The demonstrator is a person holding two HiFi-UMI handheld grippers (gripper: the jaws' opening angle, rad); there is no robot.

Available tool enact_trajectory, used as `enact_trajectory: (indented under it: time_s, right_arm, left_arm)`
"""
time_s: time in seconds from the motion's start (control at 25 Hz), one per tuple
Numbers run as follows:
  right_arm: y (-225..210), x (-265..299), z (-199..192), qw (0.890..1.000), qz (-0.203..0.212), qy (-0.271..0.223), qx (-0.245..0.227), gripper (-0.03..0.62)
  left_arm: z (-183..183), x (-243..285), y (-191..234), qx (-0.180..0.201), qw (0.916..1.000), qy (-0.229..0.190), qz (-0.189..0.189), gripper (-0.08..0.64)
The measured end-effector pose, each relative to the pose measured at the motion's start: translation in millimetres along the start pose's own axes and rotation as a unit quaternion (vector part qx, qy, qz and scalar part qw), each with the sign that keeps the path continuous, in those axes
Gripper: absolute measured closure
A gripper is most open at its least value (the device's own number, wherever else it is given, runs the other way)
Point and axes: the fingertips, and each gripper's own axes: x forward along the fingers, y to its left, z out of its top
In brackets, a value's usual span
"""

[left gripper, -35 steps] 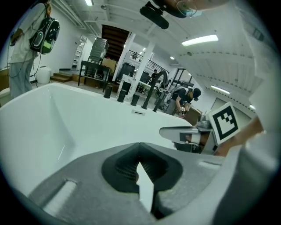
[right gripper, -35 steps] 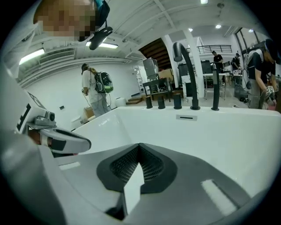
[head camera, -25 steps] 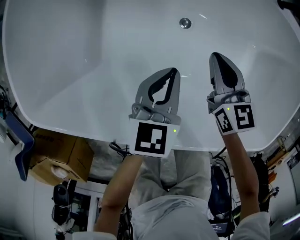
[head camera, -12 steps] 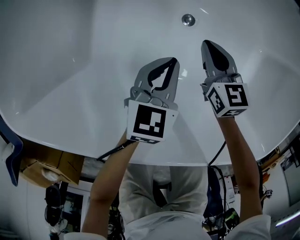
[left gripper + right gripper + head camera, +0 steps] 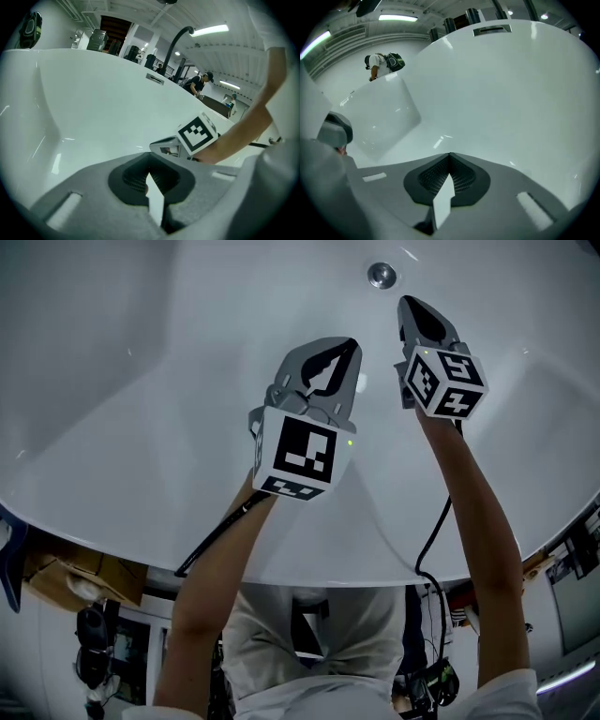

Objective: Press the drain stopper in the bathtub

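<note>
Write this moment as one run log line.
left tongs: shut, empty | right tongs: shut, empty, near drain stopper, no contact | bathtub: both tongs inside

The bathtub (image 5: 141, 352) is smooth, glossy white, catching bright highlights; the drain stopper (image 5: 381, 276) looks like polished metal; the left gripper (image 5: 351, 345) and right gripper (image 5: 406, 306) are matt grey plastic, their jaws lined with dark ribbed pads.

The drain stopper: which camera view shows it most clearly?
The head view: the drain stopper shows there as a small round metal disc on the bathtub floor, just beyond the right tongs. The left gripper view and the right gripper view do not show it, only white tub walls.
</note>
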Motion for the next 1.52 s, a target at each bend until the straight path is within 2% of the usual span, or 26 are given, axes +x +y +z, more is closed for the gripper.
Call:
enact_trajectory:
  time_s: [0.32, 0.6, 0.76, 1.08, 1.36, 1.52]
  right_arm:
    - [-19, 59, -40, 0.998, 0.014, 0.054, -0.040, 0.592]
    - [-41, 96, -73, 0.991, 0.002, 0.106, -0.083, 0.591]
    - [-62, 113, -81, 0.988, -0.013, 0.132, -0.077, 0.600]
    - [-72, 137, -87, 0.983, -0.019, 0.161, -0.085, 0.600]
    - [-72, 150, -98, 0.973, -0.040, 0.202, -0.104, 0.589]
    - [-72, 150, -99, 0.967, -0.029, 0.231, -0.105, 0.589]
  left_arm:
    - [-14, 23, 23, -0.024, 0.9990, -0.006, 0.036, 0.561]
    - [-25, 42, 18, -0.023, 0.9996, 0.005, 0.015, 0.562]
    - [-29, 49, 22, -0.023, 0.9996, 0.008, 0.011, 0.561]
    - [-29, 54, 21, -0.020, 0.9997, 0.015, 0.001, 0.561]
    - [-31, 54, 26, -0.025, 0.9996, 0.011, -0.002, 0.561]
    - [-27, 54, 21, -0.020, 0.9997, 0.013, 0.000, 0.561]
